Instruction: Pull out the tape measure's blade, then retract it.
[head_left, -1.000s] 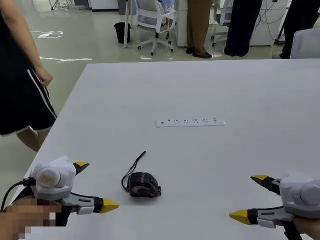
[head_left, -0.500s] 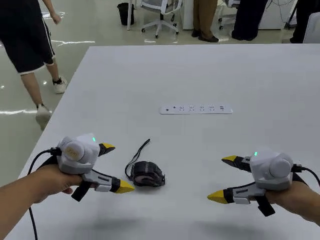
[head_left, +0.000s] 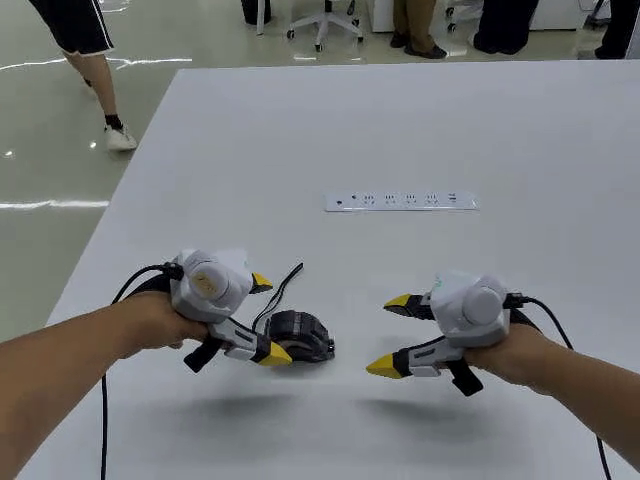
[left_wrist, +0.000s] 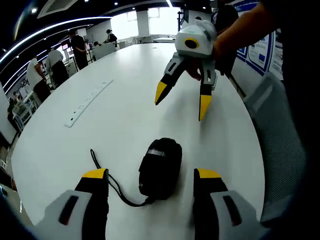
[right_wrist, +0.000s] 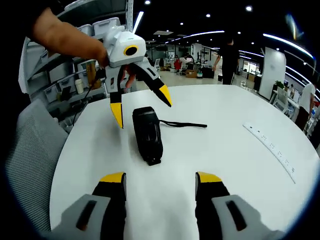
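A black tape measure (head_left: 300, 337) with a black wrist strap (head_left: 277, 298) lies on the white table (head_left: 400, 130). My left gripper (head_left: 267, 318) hovers open just left of it, its yellow tips to either side of the case's near end. In the left gripper view the tape measure (left_wrist: 160, 167) lies just ahead between the jaws of my left gripper (left_wrist: 151, 174). My right gripper (head_left: 391, 334) stands open to the tape measure's right, a short gap away, pointing at it. In the right gripper view the tape measure (right_wrist: 148, 133) lies ahead of my right gripper (right_wrist: 159, 177), with the left gripper (right_wrist: 141, 106) behind it.
A white power strip (head_left: 402, 201) lies flat farther back on the table. The table's left edge (head_left: 100, 235) drops to a glossy floor where a person (head_left: 85, 40) walks. Office chairs and standing people are beyond the far edge.
Both grippers have moved inward toward the tape measure; the left now reaches its case. The head camera has tilted down. The walking person has moved farther away at the left.
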